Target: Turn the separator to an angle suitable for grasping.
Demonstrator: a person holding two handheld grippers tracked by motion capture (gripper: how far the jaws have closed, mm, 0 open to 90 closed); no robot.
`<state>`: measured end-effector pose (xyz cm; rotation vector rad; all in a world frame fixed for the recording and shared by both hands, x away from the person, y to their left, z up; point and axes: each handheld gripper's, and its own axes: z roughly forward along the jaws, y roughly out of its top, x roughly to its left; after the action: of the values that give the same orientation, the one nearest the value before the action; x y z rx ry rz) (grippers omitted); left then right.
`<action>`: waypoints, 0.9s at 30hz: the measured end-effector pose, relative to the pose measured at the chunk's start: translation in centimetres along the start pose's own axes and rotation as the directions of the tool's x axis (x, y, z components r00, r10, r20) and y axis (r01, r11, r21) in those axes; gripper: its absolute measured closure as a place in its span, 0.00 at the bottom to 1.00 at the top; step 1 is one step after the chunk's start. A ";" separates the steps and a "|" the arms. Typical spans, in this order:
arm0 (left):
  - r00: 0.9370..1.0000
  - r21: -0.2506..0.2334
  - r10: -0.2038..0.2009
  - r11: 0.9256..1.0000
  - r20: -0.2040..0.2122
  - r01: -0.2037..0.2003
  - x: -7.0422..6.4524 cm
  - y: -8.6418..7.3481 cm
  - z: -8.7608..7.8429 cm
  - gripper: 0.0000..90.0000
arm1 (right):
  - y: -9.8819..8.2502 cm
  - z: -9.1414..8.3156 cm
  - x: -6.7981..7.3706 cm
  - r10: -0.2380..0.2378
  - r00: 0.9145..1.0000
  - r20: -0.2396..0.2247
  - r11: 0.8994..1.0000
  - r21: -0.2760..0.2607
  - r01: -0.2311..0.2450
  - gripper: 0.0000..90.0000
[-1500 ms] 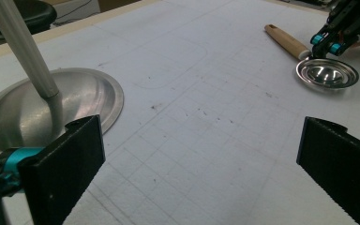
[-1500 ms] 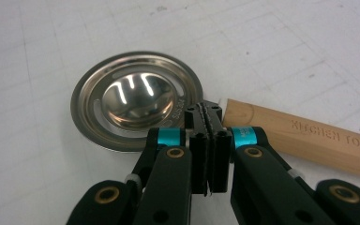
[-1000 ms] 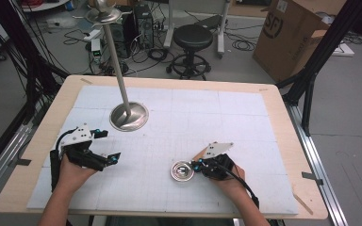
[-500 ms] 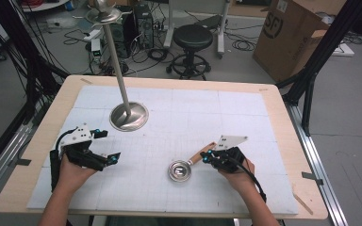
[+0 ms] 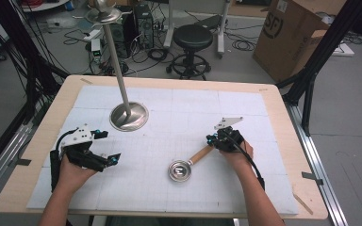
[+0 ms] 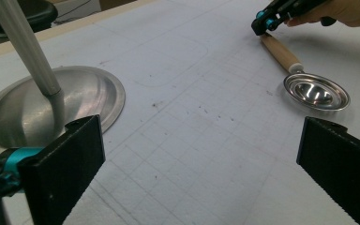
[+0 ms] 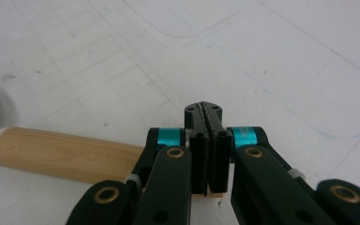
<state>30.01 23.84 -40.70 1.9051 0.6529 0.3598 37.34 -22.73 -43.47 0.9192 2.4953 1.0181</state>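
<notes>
Now your right hand-held gripper point(image 5: 215, 140), jaws fully closed and empty, nudges the ladle point(image 5: 188, 164) handle; keep pushing gently while your left hand-held gripper point(image 5: 106, 147) waits wide open.

**Site Condition: Room and Surroundings**

Wooden-edged counter point(image 5: 283, 136) covered by a white gridded mat point(image 5: 179, 117). Grey floor point(image 5: 349, 108) beyond. Black round stool point(image 5: 193, 37) behind the far edge. Cardboard box point(image 5: 287, 35) at far right. Loose cables point(image 5: 155, 54) and computer equipment point(image 5: 132, 21) on the floor. Black frame struts point(image 5: 320, 56) at both sides. Lighting even.
</notes>
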 end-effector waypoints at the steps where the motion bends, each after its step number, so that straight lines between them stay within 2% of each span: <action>1: 1.000 0.000 0.001 1.000 0.001 -0.001 0.0 0.0 0.0 0.02 | 0.0 0.0 0.0 0.000 1.000 0.000 1.000 0.000 0.000 0.99; 4: 1.000 0.000 0.001 1.000 0.000 -0.001 0.0 0.0 0.1 0.02 | -0.4 0.1 -0.3 0.021 1.000 -0.007 1.000 0.015 -0.021 0.99; 12: 1.000 0.007 0.003 1.000 0.003 -0.003 -0.1 0.0 0.1 0.02 | -1.0 -0.6 0.4 -0.014 1.000 -0.012 0.999 0.028 0.015 0.99; 14: 1.000 0.006 0.003 1.000 0.006 -0.003 -0.1 0.0 0.1 0.02 | -1.4 -0.7 0.7 -0.021 1.000 -0.012 0.999 0.046 0.022 0.99; 22: 1.000 0.007 0.001 1.000 0.005 -0.001 -0.1 0.0 0.2 0.02 | -2.9 -2.2 1.3 -0.008 1.000 -0.022 1.000 0.028 0.009 0.99; 27: 1.000 0.012 0.006 1.000 0.009 -0.007 -0.2 0.0 0.2 0.02 | -3.3 -3.1 1.2 -0.007 1.000 -0.007 1.000 -0.008 0.007 0.99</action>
<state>29.95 23.57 -40.81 1.9197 0.6447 0.3523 33.45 -25.34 -43.64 0.9053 2.4969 1.0302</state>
